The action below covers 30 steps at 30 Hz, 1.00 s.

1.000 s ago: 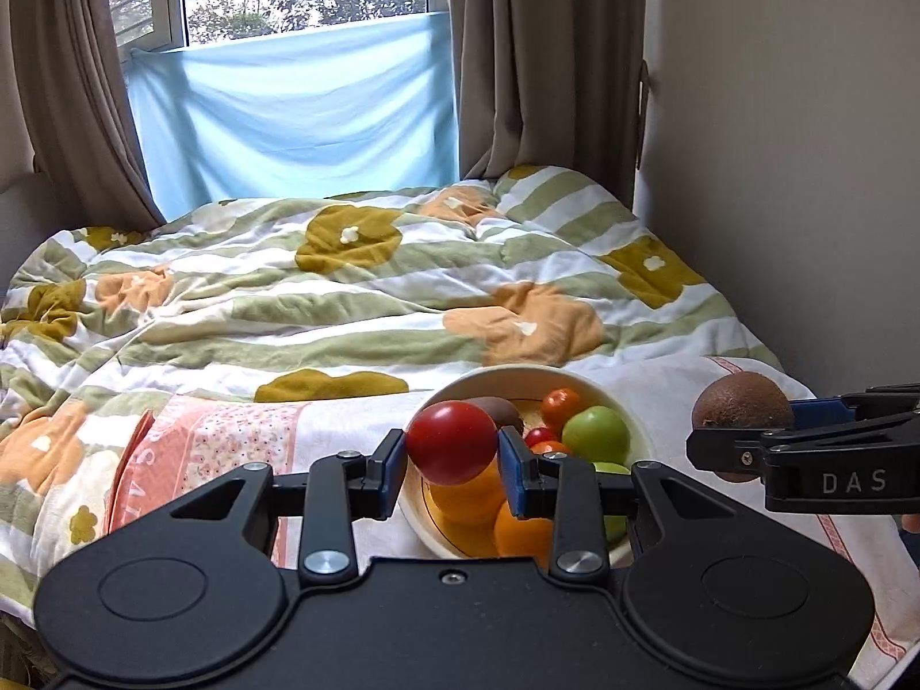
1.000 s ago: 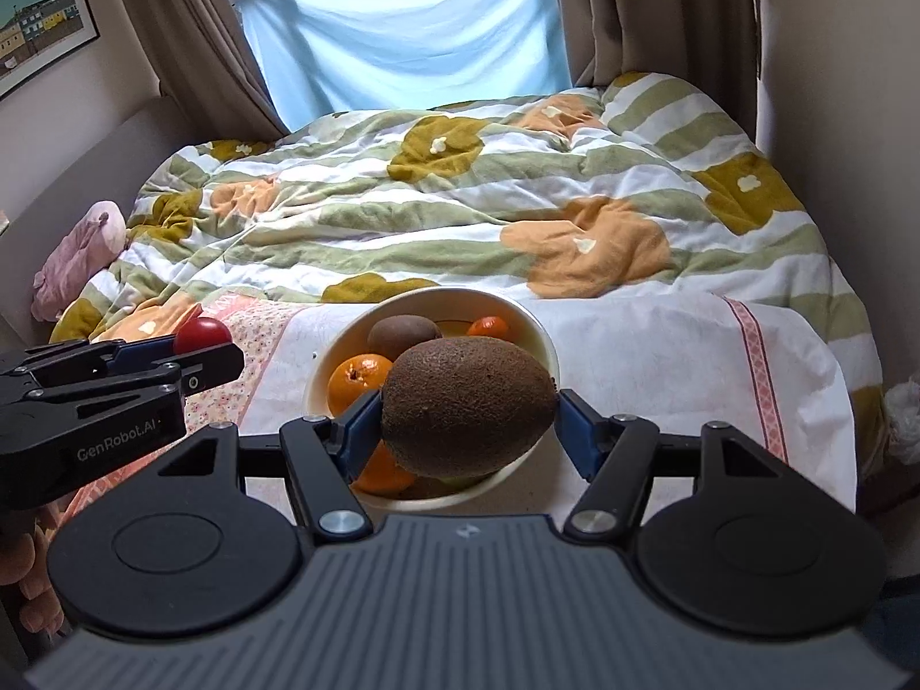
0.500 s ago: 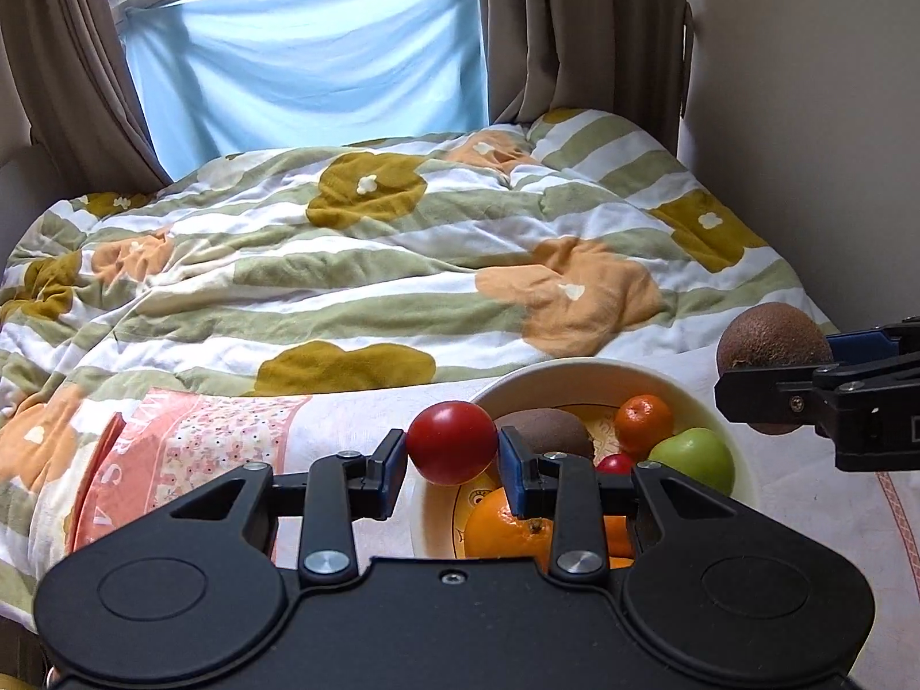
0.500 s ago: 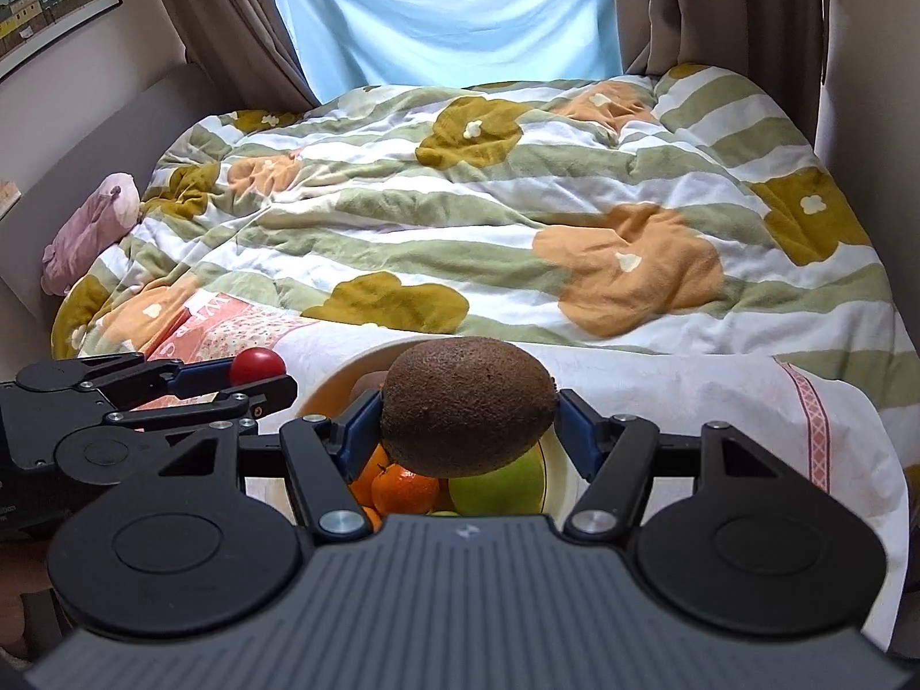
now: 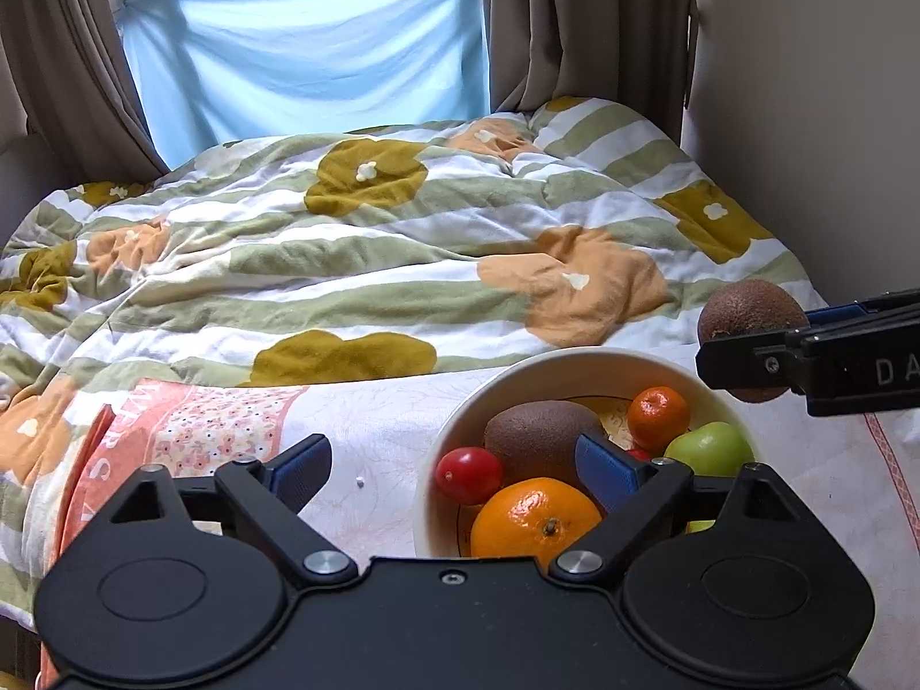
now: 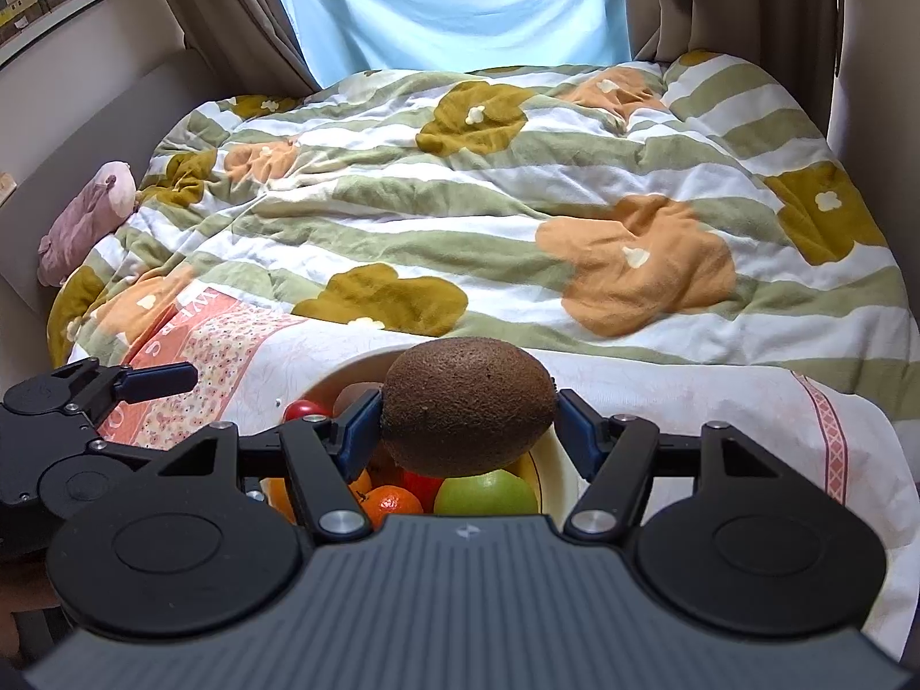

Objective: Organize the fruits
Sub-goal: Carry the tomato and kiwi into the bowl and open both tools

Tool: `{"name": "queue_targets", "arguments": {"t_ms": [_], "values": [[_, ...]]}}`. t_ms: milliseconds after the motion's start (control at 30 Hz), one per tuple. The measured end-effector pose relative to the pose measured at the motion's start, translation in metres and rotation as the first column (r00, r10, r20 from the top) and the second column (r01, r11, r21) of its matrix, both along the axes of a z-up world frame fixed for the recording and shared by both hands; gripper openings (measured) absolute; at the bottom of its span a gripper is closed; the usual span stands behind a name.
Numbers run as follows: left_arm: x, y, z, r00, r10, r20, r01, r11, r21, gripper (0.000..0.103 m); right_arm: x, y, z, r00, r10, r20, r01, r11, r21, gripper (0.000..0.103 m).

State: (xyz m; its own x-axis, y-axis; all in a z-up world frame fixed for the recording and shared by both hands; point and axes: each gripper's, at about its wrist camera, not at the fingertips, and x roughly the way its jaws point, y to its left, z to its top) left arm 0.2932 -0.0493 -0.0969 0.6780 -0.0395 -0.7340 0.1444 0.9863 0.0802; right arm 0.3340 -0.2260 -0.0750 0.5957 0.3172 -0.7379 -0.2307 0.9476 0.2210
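A rumpled duvet (image 5: pixel 356 241) with green stripes and mustard and orange flower shapes covers the bed and fills most of both views, with a pale blue sheet (image 5: pixel 305 57) hung across the window behind it between brown curtains (image 5: pixel 581 29). On its near end lies a white cloth (image 6: pixel 719 402) with a salmon floral band, whose white capitals are only partly readable, "S A" among them. A cream bowl (image 5: pixel 581 359) sits on that cloth, holding an orange (image 5: pixel 535 514), a brown kiwi (image 5: pixel 537 440), a green apple (image 5: pixel 710 448), a mandarin (image 5: pixel 658 417) and a small red tomato (image 5: pixel 468 474) resting at the bowl's left inner edge. The left gripper (image 5: pixel 454 468) hangs over the bowl's near left rim; its jaws have just been opening and now stand wide with nothing pressed between the blue pads, the tomato lying loose in the bowl below. The right gripper (image 6: pixel 468 417) is clamped on a second, larger kiwi (image 6: pixel 468 405), held above the bowl with its long axis lying crosswise, from one pad to the other. On that gripper's side, seen from the left wrist, white letters read "DA" before the frame cuts them off. A pink soft toy (image 6: pixel 86 218) lies at the bed's far left edge.
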Motion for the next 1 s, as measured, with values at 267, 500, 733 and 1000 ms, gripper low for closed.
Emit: {"name": "queue_targets", "arguments": {"t_ms": [267, 500, 733, 1000], "values": [[-0.032, 0.018, 0.009, 0.999, 0.048, -0.012, -0.048, 0.998, -0.033, 0.094, 0.011, 0.013, -0.007, 1.000, 0.022, -0.007, -0.022, 1.000, -0.018, 0.080], [-0.040, 0.030, 0.012, 0.996, 0.083, -0.021, -0.083, 0.996, -0.020, 0.095, 0.028, 0.025, -0.029, 0.999, 0.050, -0.015, -0.050, 0.998, -0.024, 0.080], [-0.040, 0.037, 0.013, 0.995, 0.098, -0.019, -0.099, 0.995, -0.020, 0.095, 0.039, 0.029, -0.045, 0.998, 0.048, -0.028, -0.049, 0.999, -0.009, 0.080], [-0.041, 0.036, 0.011, 0.994, 0.105, -0.022, -0.106, 0.994, -0.020, 0.095, 0.042, 0.033, -0.050, 0.997, 0.076, 0.000, -0.076, 0.997, -0.001, 0.103]]}}
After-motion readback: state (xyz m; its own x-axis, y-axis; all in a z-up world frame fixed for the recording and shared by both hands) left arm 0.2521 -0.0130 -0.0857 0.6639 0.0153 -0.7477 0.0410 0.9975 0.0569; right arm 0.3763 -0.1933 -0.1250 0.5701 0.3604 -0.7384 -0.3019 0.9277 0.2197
